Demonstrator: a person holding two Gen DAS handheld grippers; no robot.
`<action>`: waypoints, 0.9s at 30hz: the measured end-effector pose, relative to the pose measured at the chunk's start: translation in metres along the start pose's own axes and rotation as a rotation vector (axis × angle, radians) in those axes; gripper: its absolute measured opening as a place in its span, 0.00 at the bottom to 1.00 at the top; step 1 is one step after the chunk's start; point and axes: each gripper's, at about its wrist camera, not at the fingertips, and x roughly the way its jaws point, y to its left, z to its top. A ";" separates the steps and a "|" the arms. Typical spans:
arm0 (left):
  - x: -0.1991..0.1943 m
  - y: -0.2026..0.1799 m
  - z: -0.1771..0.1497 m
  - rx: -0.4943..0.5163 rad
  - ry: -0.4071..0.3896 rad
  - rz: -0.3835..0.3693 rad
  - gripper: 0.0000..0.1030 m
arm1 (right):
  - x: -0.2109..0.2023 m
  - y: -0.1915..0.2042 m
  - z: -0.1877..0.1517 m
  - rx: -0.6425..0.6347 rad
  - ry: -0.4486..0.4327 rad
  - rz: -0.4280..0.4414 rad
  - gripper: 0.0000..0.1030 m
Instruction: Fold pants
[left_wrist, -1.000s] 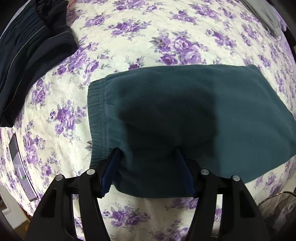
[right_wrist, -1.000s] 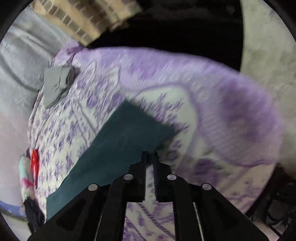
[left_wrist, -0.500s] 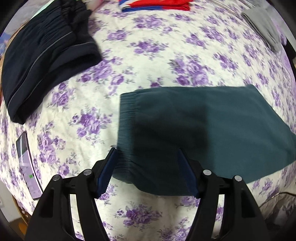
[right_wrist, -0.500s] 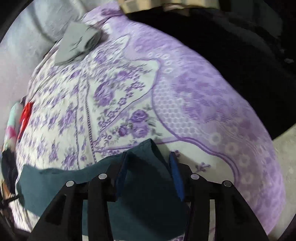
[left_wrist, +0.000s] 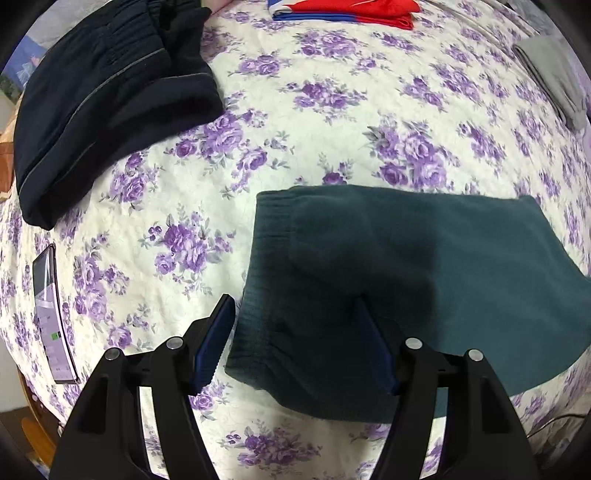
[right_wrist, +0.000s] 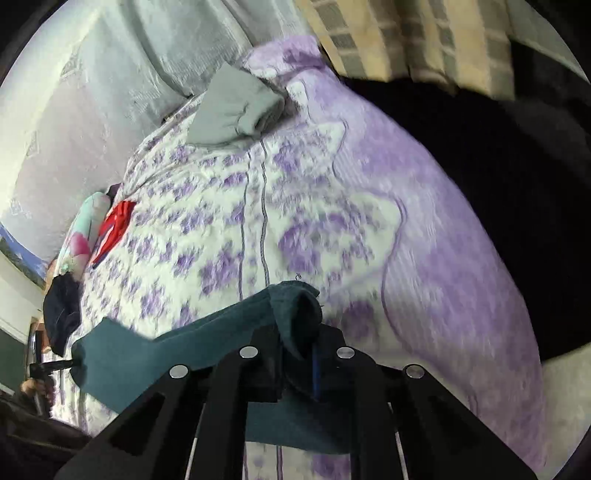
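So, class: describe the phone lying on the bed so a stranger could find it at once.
Start at the floral bedspread and go to its left edge, below the folded dark navy pants. The phone lies there, a slim, lit rectangle. It is the only hard, glossy thing among soft folded clothes.

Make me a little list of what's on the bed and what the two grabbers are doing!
bed cover: white quilt with purple flowers
being folded: green pants
left gripper: open over the waistband end
right gripper: closing, pants cloth pinched between its jaws
nearby: dark pants, red clothes, grey garment, phone
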 end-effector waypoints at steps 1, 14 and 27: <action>0.001 0.000 0.000 -0.002 0.006 0.000 0.63 | 0.016 0.003 0.003 -0.032 0.023 -0.053 0.12; -0.024 0.021 0.010 0.095 -0.111 -0.051 0.70 | 0.010 0.001 0.003 0.125 -0.040 -0.308 0.62; 0.008 -0.005 0.033 0.262 -0.074 -0.116 0.33 | 0.132 0.306 -0.040 -0.381 0.222 0.305 0.62</action>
